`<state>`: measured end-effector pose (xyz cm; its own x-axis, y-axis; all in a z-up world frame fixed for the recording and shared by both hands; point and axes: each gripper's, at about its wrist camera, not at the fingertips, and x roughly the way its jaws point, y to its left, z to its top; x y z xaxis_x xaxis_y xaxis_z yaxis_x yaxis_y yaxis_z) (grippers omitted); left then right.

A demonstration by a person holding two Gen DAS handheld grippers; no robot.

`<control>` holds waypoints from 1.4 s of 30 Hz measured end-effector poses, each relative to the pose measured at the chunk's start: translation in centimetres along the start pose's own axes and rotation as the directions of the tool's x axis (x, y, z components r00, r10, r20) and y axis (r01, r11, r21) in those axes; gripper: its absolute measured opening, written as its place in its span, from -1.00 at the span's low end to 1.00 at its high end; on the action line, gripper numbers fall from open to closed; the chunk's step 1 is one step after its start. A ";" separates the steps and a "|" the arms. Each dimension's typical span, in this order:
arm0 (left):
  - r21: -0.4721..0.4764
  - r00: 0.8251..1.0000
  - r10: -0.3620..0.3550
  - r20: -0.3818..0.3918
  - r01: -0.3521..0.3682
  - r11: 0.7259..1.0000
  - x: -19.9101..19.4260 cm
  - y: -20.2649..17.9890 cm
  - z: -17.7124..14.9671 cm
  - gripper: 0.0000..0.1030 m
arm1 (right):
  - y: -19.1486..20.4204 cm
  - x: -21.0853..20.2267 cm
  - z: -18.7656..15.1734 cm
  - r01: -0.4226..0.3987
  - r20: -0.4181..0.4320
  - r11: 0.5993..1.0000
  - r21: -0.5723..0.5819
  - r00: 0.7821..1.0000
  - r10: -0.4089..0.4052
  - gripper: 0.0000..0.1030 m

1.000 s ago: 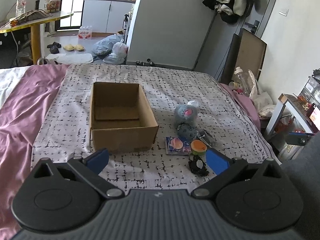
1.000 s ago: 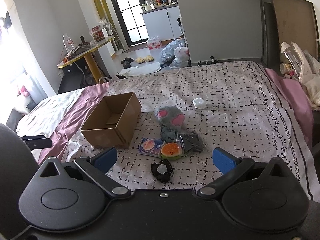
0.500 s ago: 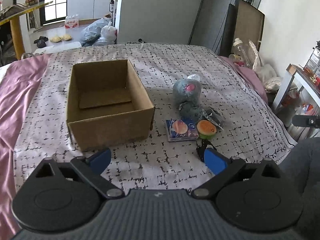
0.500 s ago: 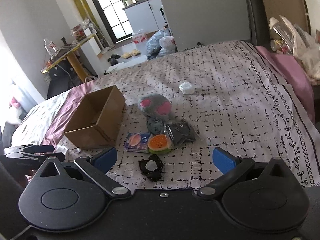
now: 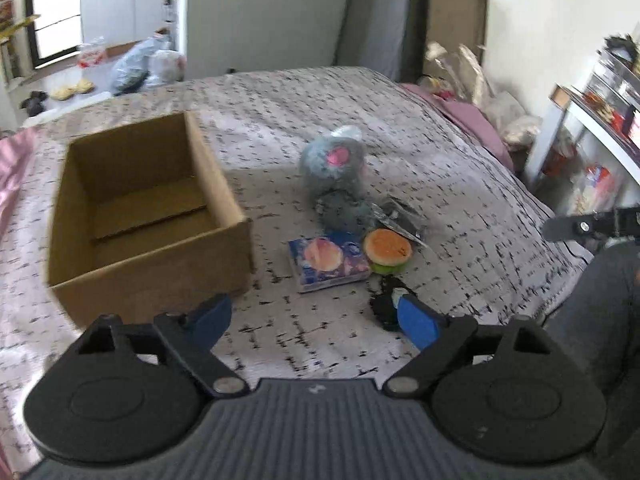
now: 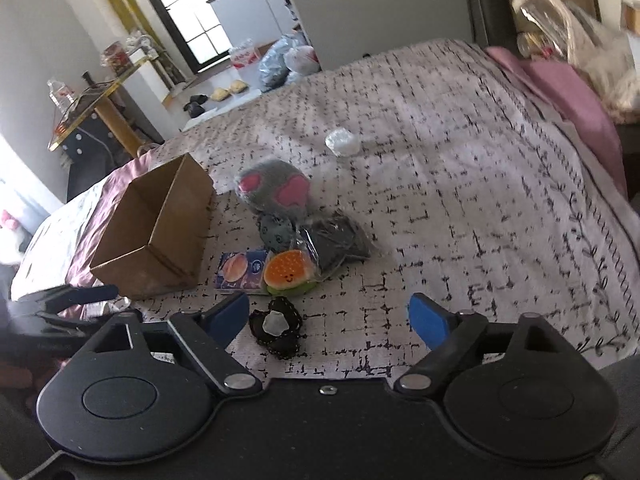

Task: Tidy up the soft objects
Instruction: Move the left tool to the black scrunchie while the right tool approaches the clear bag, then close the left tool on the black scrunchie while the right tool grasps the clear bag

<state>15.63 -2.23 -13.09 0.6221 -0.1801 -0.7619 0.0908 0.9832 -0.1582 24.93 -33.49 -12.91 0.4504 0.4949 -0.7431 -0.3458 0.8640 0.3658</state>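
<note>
An open, empty cardboard box [image 5: 148,216] [image 6: 156,232] sits on the patterned bedspread. To its right lies a cluster: a grey plush with pink patches [image 5: 334,164] [image 6: 276,192], a small grey plush [image 5: 344,210] [image 6: 276,230], a dark item in clear wrap [image 6: 336,240], an orange burger-shaped toy [image 5: 387,250] [image 6: 288,270], a blue tissue pack [image 5: 328,266] [image 6: 240,268] and a black scrunchie-like item [image 5: 386,306] [image 6: 278,326]. My left gripper [image 5: 316,318] is open above the bed in front of the box and tissue pack. My right gripper [image 6: 328,316] is open just behind the black item.
A small white wrapped ball [image 6: 341,142] lies farther back on the bed. A pink sheet [image 6: 560,84] and clutter edge the right side. White shelves [image 5: 600,128] stand right of the bed. A yellow table [image 6: 92,108] and bags on the floor are beyond.
Both grippers have moved forward and lower toward the cluster of objects, which looks larger now. Both stay open. Nothing on the bed has moved.
</note>
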 end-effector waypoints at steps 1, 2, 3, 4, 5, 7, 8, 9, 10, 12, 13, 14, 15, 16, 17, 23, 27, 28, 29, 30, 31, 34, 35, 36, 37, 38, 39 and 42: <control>0.015 1.000 -0.010 -0.009 0.010 1.000 0.5 -0.2 0.1 0.67 | -0.1 0.2 0.0 0.001 -0.008 1.000 0.012 1.000 -0.001 0.55; 0.030 1.000 -0.021 -0.019 0.022 0.999 1.1 -0.4 0.2 0.63 | -0.1 0.5 0.0 0.002 -0.016 1.000 0.018 1.000 -0.002 0.53; 0.051 0.999 -0.032 -0.028 0.033 0.998 1.6 -0.5 0.2 0.62 | -0.1 0.9 0.1 0.001 -0.024 1.000 0.022 1.000 -0.001 0.48; 0.088 0.999 -0.027 -0.033 0.030 0.996 2.0 -0.8 0.2 0.62 | -0.1 1.3 0.1 0.004 -0.031 1.000 0.025 1.000 -0.003 0.44; 0.141 0.999 -0.011 -0.031 0.015 0.990 2.5 -1.3 0.1 0.62 | 0.0 1.7 0.1 0.009 -0.040 1.000 0.027 0.999 -0.008 0.43; 0.196 0.999 -0.008 -0.035 0.015 0.980 3.6 -1.8 -0.1 0.61 | 0.2 2.5 0.1 0.017 -0.058 1.000 0.025 0.998 -0.015 0.37; 0.190 0.998 -0.031 -0.051 0.040 0.981 4.3 -1.7 -0.1 0.58 | 0.3 2.9 0.1 0.021 -0.069 1.000 0.019 0.997 -0.019 0.34; 0.184 0.997 -0.047 -0.061 0.057 0.981 4.9 -1.7 -0.1 0.55 | 0.4 3.3 0.1 0.028 -0.084 1.000 0.015 0.996 -0.026 0.29; 0.189 0.997 -0.051 -0.064 0.063 0.980 5.5 -1.7 -0.2 0.54 | 0.4 3.6 0.2 0.033 -0.096 0.999 0.016 0.995 -0.031 0.25; 0.204 0.996 -0.059 -0.067 0.071 0.976 6.5 -1.9 -0.4 0.50 | 0.6 4.1 0.4 0.036 -0.111 0.999 0.013 0.993 -0.034 0.23; 0.197 0.995 -0.073 -0.067 0.085 0.977 6.8 -1.9 -0.5 0.49 | 0.8 4.3 0.5 0.040 -0.116 0.999 0.004 0.992 -0.039 0.23; 0.183 0.993 -0.091 -0.069 0.102 0.978 7.3 -1.8 -0.5 0.47 | 1.0 4.6 0.6 0.046 -0.123 0.999 -0.006 0.991 -0.046 0.23; 0.173 0.992 -0.107 -0.071 0.118 0.978 7.6 -1.8 -0.5 0.46 | 1.1 5.0 0.6 0.050 -0.131 0.999 -0.012 0.990 -0.051 0.23; 0.166 0.990 -0.123 -0.070 0.133 0.977 8.0 -1.7 -0.5 0.45 | 1.2 5.4 0.7 0.054 -0.137 0.998 -0.012 0.989 -0.055 0.23; 0.164 0.989 -0.132 -0.070 0.142 0.976 8.3 -1.7 -0.4 0.44 | 1.3 5.7 0.8 0.056 -0.140 0.998 -0.009 0.988 -0.057 0.23; 0.125 0.973 -0.207 -0.099 0.219 0.968 10.6 -1.7 -0.2 0.23 | 1.3 7.8 1.0 0.086 -0.147 0.996 0.019 0.986 -0.083 0.22; 0.099 0.955 -0.252 -0.158 0.270 0.958 12.4 -1.9 -0.2 0.11 | 1.3 8.6 1.1 0.106 -0.125 0.993 0.045 0.987 -0.100 0.22; 0.099 0.953 -0.253 -0.165 0.272 0.957 12.7 -2.1 -0.1 0.11 | 1.2 8.7 1.1 0.111 -0.112 0.992 0.054 0.988 -0.104 0.22; 0.093 0.951 -0.259 -0.167 0.277 0.956 13.0 -2.2 -0.1 0.11 | 1.2 8.9 1.1 0.114 -0.103 0.992 0.061 0.989 -0.108 0.22; 0.082 0.948 -0.270 -0.170 0.287 0.955 13.1 -2.2 0.1 0.11 | 1.3 9.1 1.1 0.116 -0.093 0.991 0.068 0.990 -0.110 0.22; 0.066 0.944 -0.279 -0.175 0.294 0.954 13.4 -2.2 0.2 0.11 | 1.3 9.3 1.1 0.118 -0.086 0.990 0.076 0.990 -0.111 0.22; 0.036 0.939 -0.284 -0.193 0.296 0.955 14.0 -2.4 0.7 0.11 | 1.3 10.1 1.0 0.114 -0.080 0.989 0.092 0.991 -0.106 0.24; 0.034 0.938 -0.283 -0.199 0.295 0.955 14.1 -2.6 0.8 0.11 | 1.4 10.4 1.0 0.110 -0.079 0.989 0.094 0.992 -0.103 0.24; 0.029 0.937 -0.285 -0.205 0.296 0.955 14.3 -2.7 0.8 0.11 | 1.3 10.7 1.0 0.108 -0.076 0.989 0.099 0.992 -0.101 0.24; 0.023 0.934 -0.288 -0.211 0.299 0.954 14.5 -2.8 0.8 0.11 | 1.3 10.9 0.9 0.106 -0.071 0.989 0.105 0.993 -0.099 0.24; 0.027 0.935 -0.281 -0.216 0.294 0.956 14.6 -3.0 0.7 0.11 | 1.3 11.1 0.9 0.104 -0.066 0.989 0.109 0.993 -0.097 0.24; 0.035 0.936 -0.276 -0.218 0.290 0.957 14.6 -3.2 0.8 0.07 | 1.3 11.3 0.9 0.103 -0.059 0.988 0.111 0.994 -0.097 0.24; 0.066 0.939 -0.254 -0.233 0.276 0.959 14.6 -3.8 0.6 -0.27 | 1.1 11.9 0.7 0.103 -0.051 0.987 0.127 0.994 -0.097 0.24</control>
<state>24.82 -8.63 -23.26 0.3800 -0.4253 -0.8214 0.3101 0.8952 -0.3201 30.48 -26.56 -20.94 0.4394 0.4035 -0.8025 -0.1908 0.9150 0.3556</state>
